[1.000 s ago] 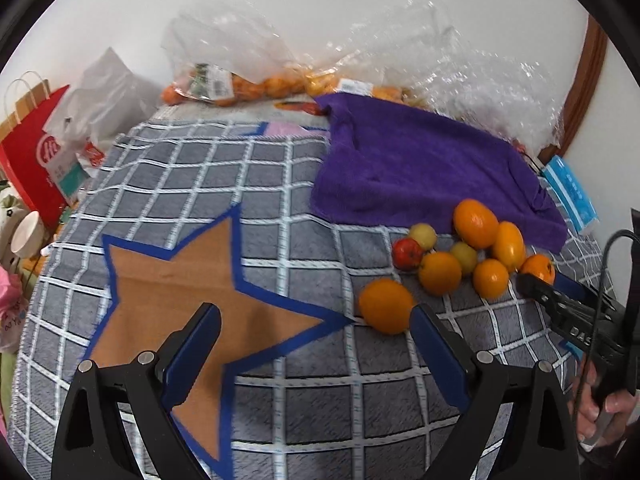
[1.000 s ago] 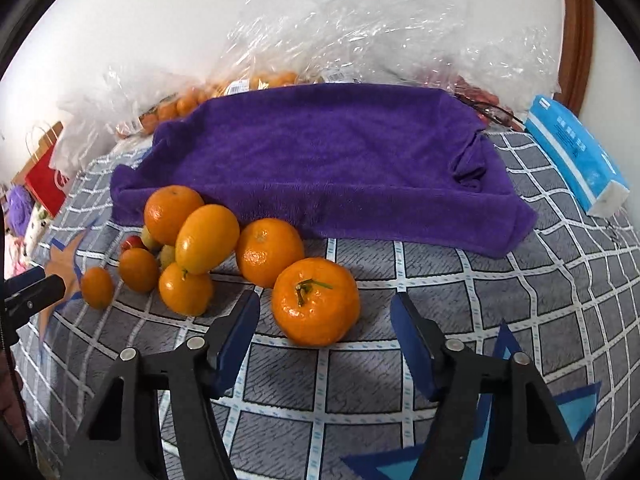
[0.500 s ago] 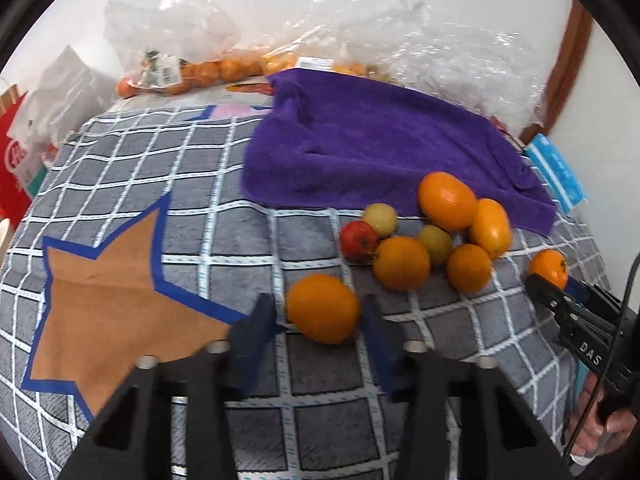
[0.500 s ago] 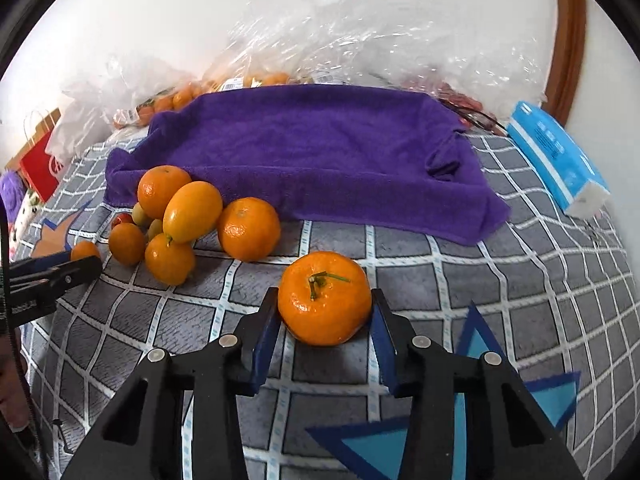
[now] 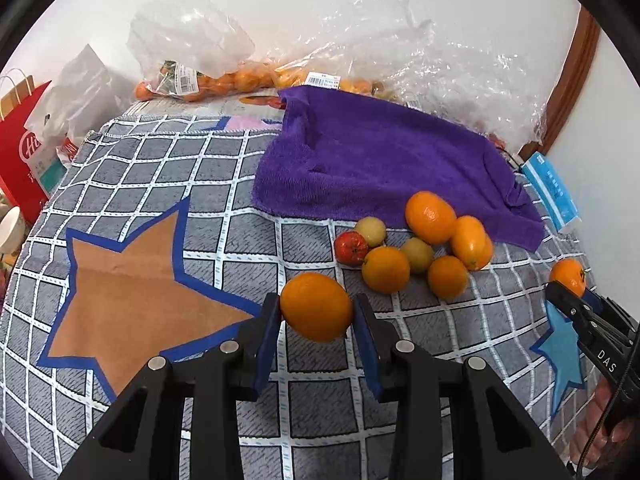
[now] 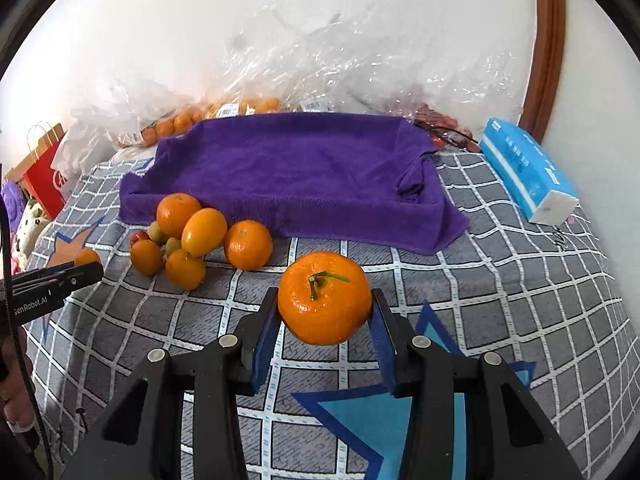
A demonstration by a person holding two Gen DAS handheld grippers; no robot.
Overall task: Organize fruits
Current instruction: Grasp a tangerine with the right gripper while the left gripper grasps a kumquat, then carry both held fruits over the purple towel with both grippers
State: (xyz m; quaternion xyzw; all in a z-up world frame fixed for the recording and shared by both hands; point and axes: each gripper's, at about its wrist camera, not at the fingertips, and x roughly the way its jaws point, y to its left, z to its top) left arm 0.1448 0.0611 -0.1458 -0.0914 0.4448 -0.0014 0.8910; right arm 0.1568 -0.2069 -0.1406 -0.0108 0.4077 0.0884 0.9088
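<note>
While the left gripper (image 5: 316, 320) clamped an orange (image 5: 316, 306), the right gripper (image 6: 323, 318) pinched a stemmed mandarin (image 6: 324, 298) between its fingers.

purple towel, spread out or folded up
Spread out. The purple towel lies open across the checked cloth, with one corner bunched into folds at its right end; no fruit lies on it.
</note>
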